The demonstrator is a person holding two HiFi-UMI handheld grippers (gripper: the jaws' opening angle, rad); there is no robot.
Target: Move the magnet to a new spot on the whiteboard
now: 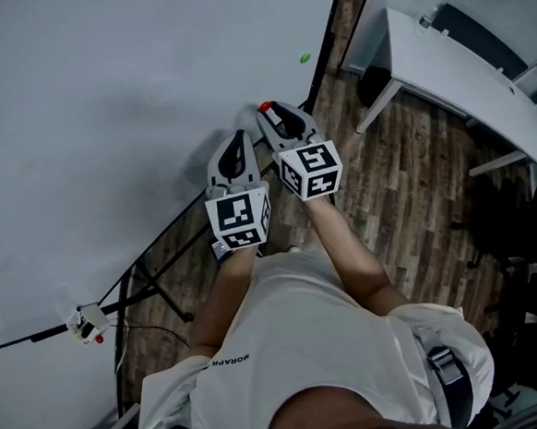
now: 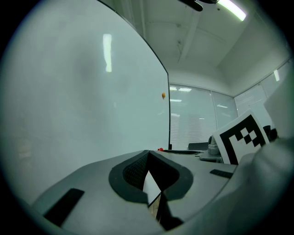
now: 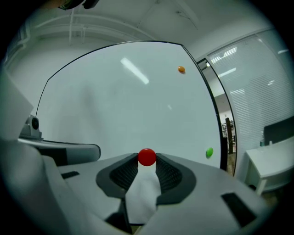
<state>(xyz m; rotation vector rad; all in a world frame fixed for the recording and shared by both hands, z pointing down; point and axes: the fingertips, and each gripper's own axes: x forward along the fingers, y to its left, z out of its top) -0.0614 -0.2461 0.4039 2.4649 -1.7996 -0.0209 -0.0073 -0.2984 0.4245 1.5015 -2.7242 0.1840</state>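
As only its own view shows, the right claw (image 3: 147, 159) clamps the red magnet (image 3: 147, 156) (left claw (image 2: 148, 153) closed).

I count three magnets: one red magnet (image 3: 147, 157), one green magnet (image 3: 209, 152) and one orange magnet (image 3: 181, 69). There is one whiteboard (image 3: 115, 105), one white desk (image 1: 442, 66), and two claws, the left claw (image 1: 236, 136) and the right claw (image 1: 267, 109)
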